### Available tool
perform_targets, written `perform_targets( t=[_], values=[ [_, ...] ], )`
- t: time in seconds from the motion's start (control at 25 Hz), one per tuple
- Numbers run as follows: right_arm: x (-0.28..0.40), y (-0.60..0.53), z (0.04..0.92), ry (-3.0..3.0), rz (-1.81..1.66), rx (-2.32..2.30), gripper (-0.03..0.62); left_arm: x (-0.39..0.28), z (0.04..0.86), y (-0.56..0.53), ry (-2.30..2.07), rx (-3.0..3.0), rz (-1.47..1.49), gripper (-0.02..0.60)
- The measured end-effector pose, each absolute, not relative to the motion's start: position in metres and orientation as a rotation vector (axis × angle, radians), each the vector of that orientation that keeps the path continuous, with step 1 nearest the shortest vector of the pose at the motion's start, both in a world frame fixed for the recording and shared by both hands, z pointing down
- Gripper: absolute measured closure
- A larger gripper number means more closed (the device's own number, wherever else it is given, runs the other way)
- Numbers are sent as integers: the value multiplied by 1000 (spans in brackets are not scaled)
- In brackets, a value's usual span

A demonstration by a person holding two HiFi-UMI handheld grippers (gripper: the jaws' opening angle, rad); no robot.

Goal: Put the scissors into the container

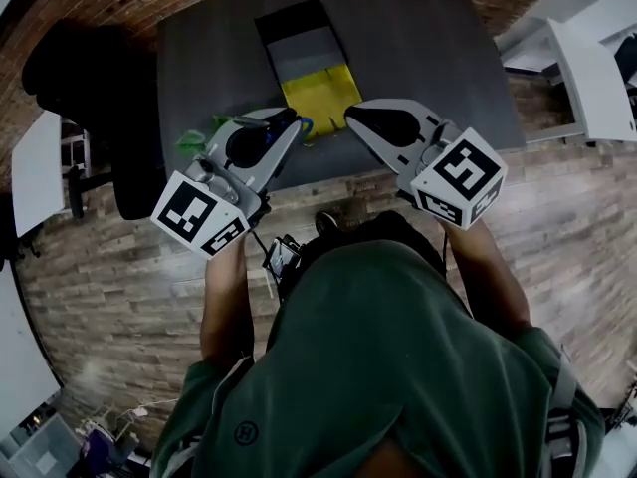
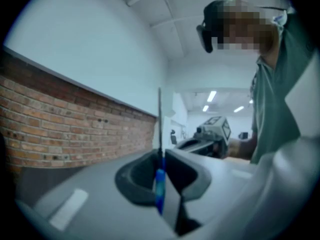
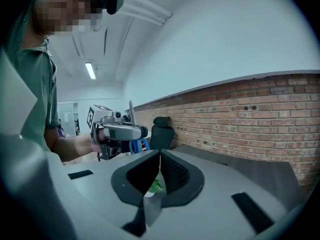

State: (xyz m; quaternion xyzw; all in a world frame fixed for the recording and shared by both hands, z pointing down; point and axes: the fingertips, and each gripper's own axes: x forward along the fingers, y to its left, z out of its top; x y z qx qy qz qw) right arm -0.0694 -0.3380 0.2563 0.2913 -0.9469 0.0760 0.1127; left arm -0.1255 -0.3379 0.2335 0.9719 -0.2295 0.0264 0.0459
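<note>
Left claw (image 2: 160, 156) clamped on scissors (image 2: 159, 186), blue handle between pads, blade up. Scissors are outside the container (image 1: 309, 53), just short of it, over the table (image 1: 428, 58) edge. Container floor: grey far end, yellow near end. Right claw (image 3: 160, 156) closed; green scrap (image 3: 157, 186) at jaws, unidentifiable.

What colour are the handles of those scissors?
Blue; the scissors show best in the right gripper view.
</note>
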Motion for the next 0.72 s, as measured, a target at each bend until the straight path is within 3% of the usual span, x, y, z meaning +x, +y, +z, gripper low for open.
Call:
perform_targets(
  t=[0.72],
  values=[
    [-55,-435,324,-2748,352,753,586,-108,312,-435,-789,2787,239,545]
  ],
)
